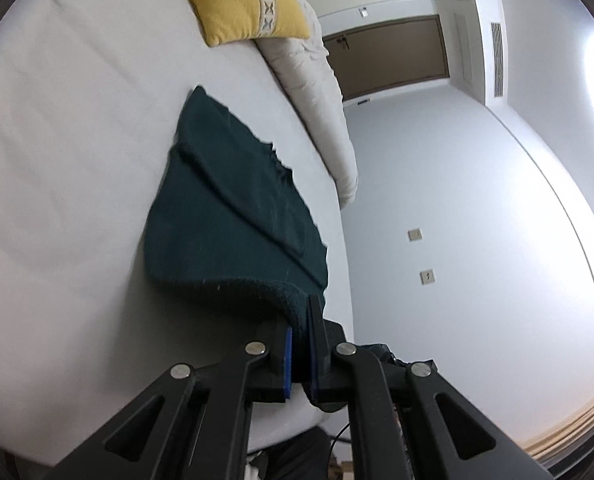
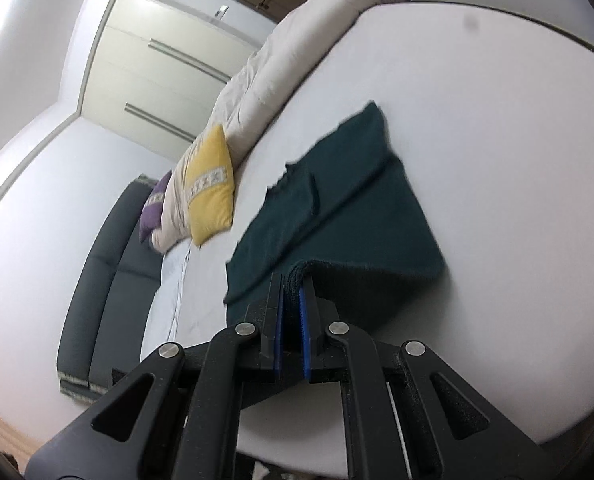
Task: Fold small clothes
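Green cloth (image 1: 233, 216) edge pinched inside both grippers' closed jaws

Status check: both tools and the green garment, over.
Left tool, right tool shut on green garment near edge. Edge lifted off bed. Nothing obstructing.

Black angular gripper (image 1: 301, 320) linkages — silver round rivets, blue pads (image 2: 305, 332) inside

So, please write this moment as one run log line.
left gripper: shut on green cloth | right gripper: shut on green cloth | near edge lifted off bed
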